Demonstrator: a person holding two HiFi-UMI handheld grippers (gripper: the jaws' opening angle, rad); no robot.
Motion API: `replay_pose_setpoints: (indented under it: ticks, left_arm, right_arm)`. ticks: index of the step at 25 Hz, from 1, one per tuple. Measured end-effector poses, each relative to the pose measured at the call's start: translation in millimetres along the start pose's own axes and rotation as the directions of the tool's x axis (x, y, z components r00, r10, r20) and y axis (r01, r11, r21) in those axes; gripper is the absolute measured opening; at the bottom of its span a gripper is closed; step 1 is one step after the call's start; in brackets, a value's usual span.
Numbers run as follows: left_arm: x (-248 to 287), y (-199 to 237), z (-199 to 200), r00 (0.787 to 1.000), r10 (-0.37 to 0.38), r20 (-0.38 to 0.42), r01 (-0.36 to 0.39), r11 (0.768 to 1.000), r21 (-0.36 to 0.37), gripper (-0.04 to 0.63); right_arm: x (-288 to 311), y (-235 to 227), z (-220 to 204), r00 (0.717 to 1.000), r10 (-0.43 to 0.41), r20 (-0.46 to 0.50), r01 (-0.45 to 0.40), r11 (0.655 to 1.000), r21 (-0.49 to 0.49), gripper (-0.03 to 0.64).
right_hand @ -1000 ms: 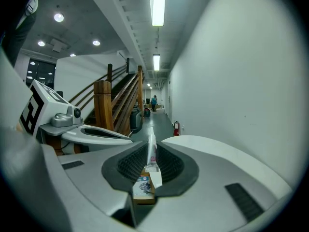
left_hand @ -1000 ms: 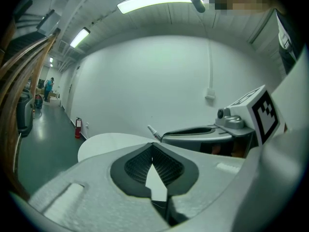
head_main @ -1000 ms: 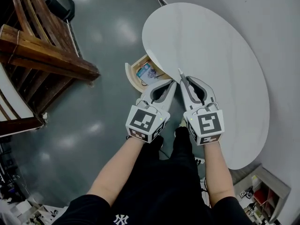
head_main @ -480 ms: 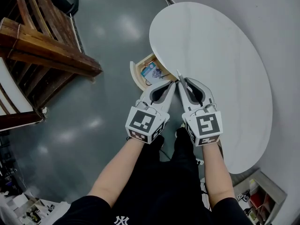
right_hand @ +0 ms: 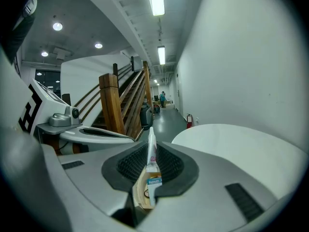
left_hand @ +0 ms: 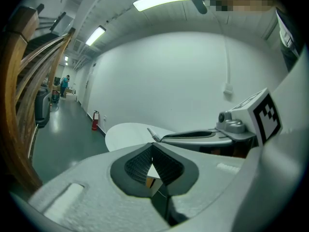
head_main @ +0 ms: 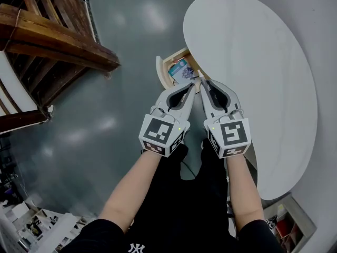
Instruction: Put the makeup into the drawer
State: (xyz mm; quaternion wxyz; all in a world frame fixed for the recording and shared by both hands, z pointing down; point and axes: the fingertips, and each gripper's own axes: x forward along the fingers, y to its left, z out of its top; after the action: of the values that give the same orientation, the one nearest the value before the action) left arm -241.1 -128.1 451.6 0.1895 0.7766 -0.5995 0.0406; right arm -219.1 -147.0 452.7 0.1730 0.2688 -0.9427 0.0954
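Note:
A slim white makeup tube with pink print stands upright between the jaws of my right gripper, which is shut on it. In the head view the tube pokes out of the right gripper, just short of the open wooden drawer under the white round table. A blue packet lies in the drawer. My left gripper is beside the right one, jaws shut with nothing in them. From the left gripper I see the tube tip.
A wooden staircase rises at the left over a glossy grey floor. A low shelf unit with small items sits at the bottom right. The person's black-clad legs are below the grippers.
Both grippers have moved forward together, so their tips and the tube now reach the near edge of the open drawer. Neither gripper's jaws have changed.

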Motion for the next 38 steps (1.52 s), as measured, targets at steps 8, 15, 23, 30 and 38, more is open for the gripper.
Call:
replay_pose_setpoints:
  ticks: [8, 15, 23, 30, 38]
  left_arm:
    - [10, 38, -47, 0.999, 0.040, -0.019, -0.041, 0.999, -0.026, 0.009]
    - [26, 59, -81, 0.998, 0.054, -0.024, -0.055, 0.998, -0.042, 0.009]
    - [46, 76, -107, 0.997, 0.070, -0.012, -0.070, 0.996, -0.058, 0.009]
    - [58, 84, -125, 0.996, 0.085, 0.000, -0.085, 0.994, -0.062, 0.009]
    - [64, 92, -133, 0.995, 0.101, 0.006, -0.100, 0.993, -0.067, 0.009]
  right_arm:
    - [43, 7, -56, 0.999, 0.026, -0.038, -0.026, 1.000, 0.014, 0.067]
    - [74, 3, -107, 0.996, 0.049, -0.071, -0.048, 0.999, 0.017, 0.067]
    - [111, -7, -163, 0.990, 0.075, -0.122, -0.074, 0.997, 0.012, 0.069]
    - [131, -12, -199, 0.984, 0.095, -0.151, -0.094, 0.995, 0.015, 0.069]
    - [147, -14, -221, 0.977, 0.111, -0.184, -0.111, 0.994, 0.012, 0.071]
